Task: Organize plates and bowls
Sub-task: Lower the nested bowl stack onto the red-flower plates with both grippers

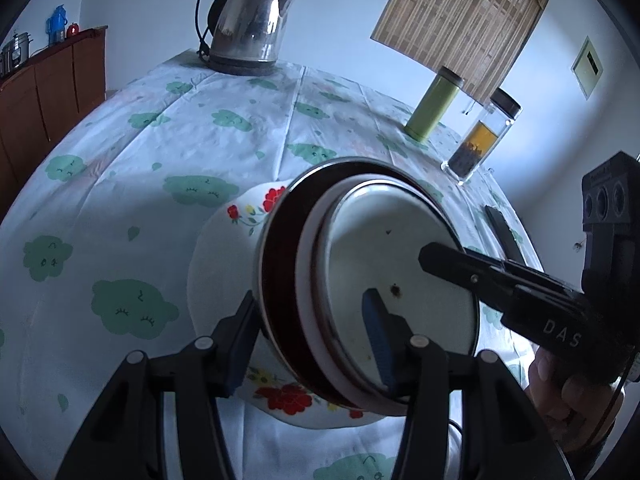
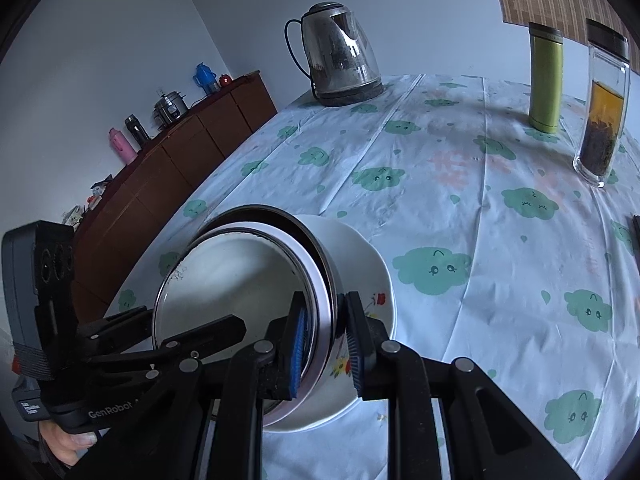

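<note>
Right now everything turns on how the stack of bowls (image 1: 360,280) is tipped. It sits well to the near side of the kettle (image 1: 248,20), close in front of the person, over the bench (image 1: 160,160). It lies over on its side, so the open mouth faces back toward both wrists and the base points away toward the kettle. Its axis runs roughly from the person to the kettle and slopes down, not upright.

The flowered bowl (image 1: 240,216) is the outer shell, and a metal-rimmed bowl (image 1: 400,260) nests inside it. I cannot tell whether the lower edge of the flowered bowl touches the cloth or hangs just clear of it.

Both claws straddle the wall of the stack at the rim, on opposite sides of the mouth. The left claw (image 1: 308,336) has one finger outside against the flowered bowl and its blue pad inside the inner bowl, clamped across the nested walls. The right claw (image 2: 326,340) pinches the far side of the rim the same way, with its jaws drawn close together on the wall.

Neither hand is nearer, since each already holds its side. To my eye, setting the stack down means both wrists tipping together until the mouth faces up and the base meets the bench. The open cloth toward the kettle looks free for that.
</note>
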### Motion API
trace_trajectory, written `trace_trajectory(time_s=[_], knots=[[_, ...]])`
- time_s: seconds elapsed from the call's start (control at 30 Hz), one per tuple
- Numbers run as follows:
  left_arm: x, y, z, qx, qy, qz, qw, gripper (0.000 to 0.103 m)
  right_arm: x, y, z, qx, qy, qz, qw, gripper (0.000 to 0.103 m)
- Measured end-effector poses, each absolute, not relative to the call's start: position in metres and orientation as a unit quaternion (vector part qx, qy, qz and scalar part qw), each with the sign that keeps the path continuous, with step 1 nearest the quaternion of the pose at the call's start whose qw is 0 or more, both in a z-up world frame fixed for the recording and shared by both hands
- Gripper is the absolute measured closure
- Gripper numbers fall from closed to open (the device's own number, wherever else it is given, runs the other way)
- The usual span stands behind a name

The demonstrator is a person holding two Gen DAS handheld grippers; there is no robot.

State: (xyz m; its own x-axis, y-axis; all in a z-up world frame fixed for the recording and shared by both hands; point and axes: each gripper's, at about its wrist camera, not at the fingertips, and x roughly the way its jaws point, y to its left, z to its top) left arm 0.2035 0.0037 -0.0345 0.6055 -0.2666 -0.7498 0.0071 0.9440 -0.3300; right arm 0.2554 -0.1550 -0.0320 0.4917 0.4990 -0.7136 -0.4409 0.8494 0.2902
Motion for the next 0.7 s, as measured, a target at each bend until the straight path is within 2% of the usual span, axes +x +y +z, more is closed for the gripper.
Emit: trace_trajectory(time_s=[0.7], knots=[[0.2094, 0.0008, -0.0377, -0.137, 0.418, -0.066, 0.895, 0.052, 0.2520, -0.1531, -0.0377, 0.035, 0.383, 0.265, 0.884, 0.081]])
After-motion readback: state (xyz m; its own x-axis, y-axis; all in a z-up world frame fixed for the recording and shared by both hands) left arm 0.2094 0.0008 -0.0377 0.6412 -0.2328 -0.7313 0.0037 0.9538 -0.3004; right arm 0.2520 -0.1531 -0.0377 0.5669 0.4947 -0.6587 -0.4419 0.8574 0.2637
